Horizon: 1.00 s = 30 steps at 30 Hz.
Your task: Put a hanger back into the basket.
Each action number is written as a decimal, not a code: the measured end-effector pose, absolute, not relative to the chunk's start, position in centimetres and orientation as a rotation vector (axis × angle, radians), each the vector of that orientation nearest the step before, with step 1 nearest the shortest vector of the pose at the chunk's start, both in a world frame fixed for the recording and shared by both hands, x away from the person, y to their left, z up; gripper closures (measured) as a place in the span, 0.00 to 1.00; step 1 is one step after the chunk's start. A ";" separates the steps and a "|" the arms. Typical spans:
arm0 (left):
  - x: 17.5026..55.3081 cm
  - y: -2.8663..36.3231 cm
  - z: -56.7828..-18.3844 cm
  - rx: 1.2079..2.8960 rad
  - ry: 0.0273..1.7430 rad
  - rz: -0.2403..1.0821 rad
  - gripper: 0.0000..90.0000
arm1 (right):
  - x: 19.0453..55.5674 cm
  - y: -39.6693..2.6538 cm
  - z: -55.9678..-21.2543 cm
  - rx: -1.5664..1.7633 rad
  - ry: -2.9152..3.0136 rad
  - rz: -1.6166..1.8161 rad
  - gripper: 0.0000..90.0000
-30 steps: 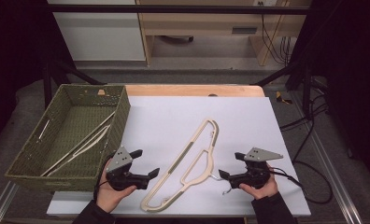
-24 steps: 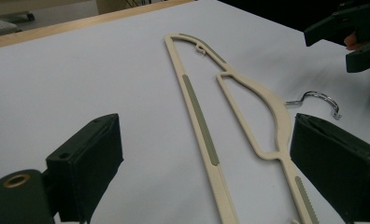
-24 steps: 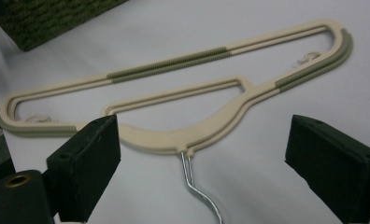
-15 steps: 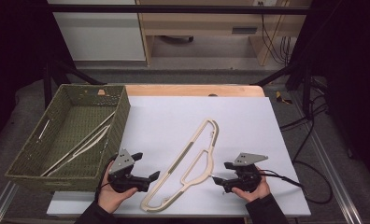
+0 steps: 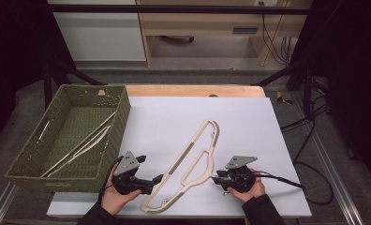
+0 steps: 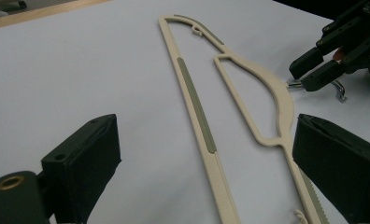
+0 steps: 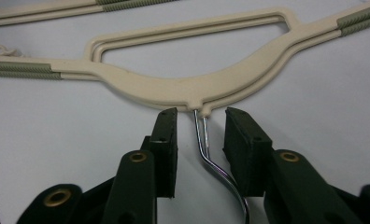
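Note:
A cream plastic hanger (image 5: 209, 165) with grey-green grip strips lies flat on the white table (image 5: 165, 112), running diagonally. Its metal hook (image 7: 202, 140) points toward my right gripper (image 5: 217, 180). That gripper's jaws have just been closing and now stand one on each side of the hook's shank, with a small gap either side and no pad touching it (image 7: 201, 126). My left gripper (image 5: 154, 183) rests open by the hanger's lower end. In the left gripper view the hanger's long bar (image 6: 197, 112) runs between the wide-apart jaws (image 6: 206, 140), and the right gripper (image 6: 304, 72) shows at the hook.
A green woven basket (image 5: 120, 126) stands at the table's left edge with other cream hangers (image 5: 80, 145) lying inside. Cables trail off the table's right side (image 5: 310, 187). A wooden strip (image 5: 193, 90) borders the far edge.
My right gripper has come down and slid left to the hook, and its jaws have narrowed around the shank. The left gripper and the hanger have stayed put.

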State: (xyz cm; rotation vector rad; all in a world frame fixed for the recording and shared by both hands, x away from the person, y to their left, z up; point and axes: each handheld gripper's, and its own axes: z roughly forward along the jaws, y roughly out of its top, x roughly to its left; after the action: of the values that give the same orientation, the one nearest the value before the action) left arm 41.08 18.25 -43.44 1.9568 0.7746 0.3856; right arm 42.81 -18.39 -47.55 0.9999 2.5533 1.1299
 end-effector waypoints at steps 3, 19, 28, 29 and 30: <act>41.1 18.2 -43.5 1.960 0.772 0.385 0.09 | 42.9 -18.3 -47.6 0.987 2.560 1.115 0.82; 40.9 17.5 -43.6 1.976 0.754 0.367 0.10 | 43.3 -18.1 -47.7 0.913 2.576 1.100 0.98; 40.8 16.9 -43.5 1.984 0.742 0.354 0.10 | 43.3 -18.6 -46.6 0.905 2.595 1.169 0.99; 40.8 16.7 -43.5 1.986 0.735 0.353 0.10 | 43.3 -18.7 -46.5 0.905 2.596 1.173 0.99; 40.8 16.5 -43.4 1.988 0.731 0.349 0.10 | 43.3 -18.7 -46.4 0.905 2.595 1.184 0.99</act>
State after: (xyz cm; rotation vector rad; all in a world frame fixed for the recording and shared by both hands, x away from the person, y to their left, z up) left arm 40.76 16.48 -43.44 1.9885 0.7309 0.3492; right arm 43.32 -18.69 -46.40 0.9047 2.5949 1.1841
